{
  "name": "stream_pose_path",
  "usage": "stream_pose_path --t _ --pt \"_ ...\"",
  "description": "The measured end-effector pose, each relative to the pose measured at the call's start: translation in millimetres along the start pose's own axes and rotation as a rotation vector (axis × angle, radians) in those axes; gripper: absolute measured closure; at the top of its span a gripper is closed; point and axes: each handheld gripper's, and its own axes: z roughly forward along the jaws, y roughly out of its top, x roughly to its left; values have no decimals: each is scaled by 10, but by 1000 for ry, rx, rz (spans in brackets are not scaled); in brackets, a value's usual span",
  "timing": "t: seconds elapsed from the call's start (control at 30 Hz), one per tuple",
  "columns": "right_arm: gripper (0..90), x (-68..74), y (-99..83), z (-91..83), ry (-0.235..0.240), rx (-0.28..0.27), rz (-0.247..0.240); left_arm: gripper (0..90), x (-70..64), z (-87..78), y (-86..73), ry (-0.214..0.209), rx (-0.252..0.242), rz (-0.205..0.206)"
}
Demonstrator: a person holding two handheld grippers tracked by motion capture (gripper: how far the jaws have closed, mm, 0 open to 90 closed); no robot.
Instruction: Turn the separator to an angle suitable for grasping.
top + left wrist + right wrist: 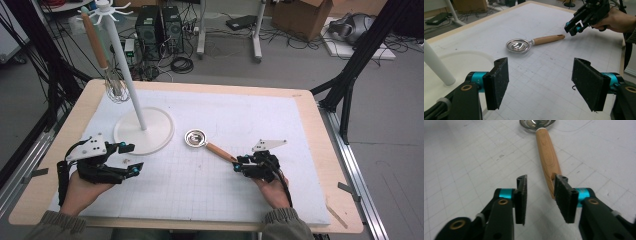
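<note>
While the spoon (210, 145) lies flat on the white gridded mat (280, 120) near the middle of the desk (320, 115), its long axis runs diagonally in the high view: the shiny metal bowl (195, 137) points up and left toward the round white base of the stand (145, 131), and the wooden handle (221, 152) points down and right toward the person's right hand. The bowl faces upward and sits just beside the stand's base, apart from it. The right claw (539, 195) is at the handle's free end with its jaws parted; in the right gripper view the handle tip lies against the inner side of one pad, the other pad standing clear of it. The left claw (131, 158) is released, its jaws wide apart, resting low over the mat near the base of the stand, well apart from the spoon. A whisk (107, 65) with a wooden handle hangs from the stand.
</note>
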Motion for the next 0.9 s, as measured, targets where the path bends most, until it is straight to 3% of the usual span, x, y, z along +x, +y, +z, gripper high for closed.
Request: stream_pose_path --t 0.43,0.9 --pt "361 -41 207 8 1 32 -39 296 41 -61 8 8 -17 -3" --pt "329 -100 606 59 10 37 -114 295 32 -95 17 18 -16 4"
